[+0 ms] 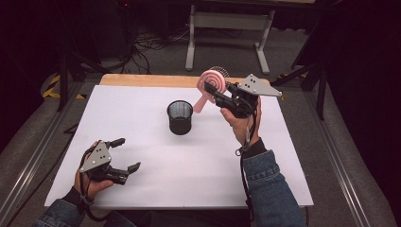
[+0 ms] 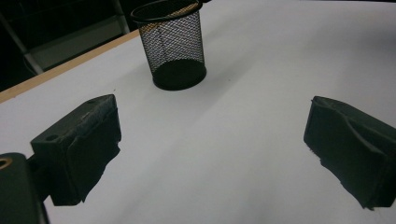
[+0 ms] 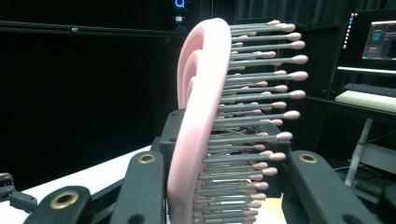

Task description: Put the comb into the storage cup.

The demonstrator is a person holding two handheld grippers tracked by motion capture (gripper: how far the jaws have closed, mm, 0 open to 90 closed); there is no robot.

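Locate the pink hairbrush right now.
High view: pink hairbrush is held in the right gripper, raised right of the black mesh cup, near the table's far edge.

The white table top (image 1: 156,184) under the left tongs (image 1: 128,153) has a bare wooden edge (image 1: 142,80) along its far side, beyond the right tongs (image 1: 213,92). Grey carpet (image 1: 302,118) lies around the table, with metal rails (image 1: 28,165) running along it outside both tongs. Past the right tongs stands a white desk frame (image 1: 227,21), with loose cables (image 1: 151,45) on the floor beside it. Yellow-and-black tape (image 1: 52,86) marks the floor far beyond the left tongs. The room is dark, with black curtains behind. Ahead of the right tongs a lit monitor (image 3: 373,42) stands on a desk above a keyboard (image 3: 369,88).
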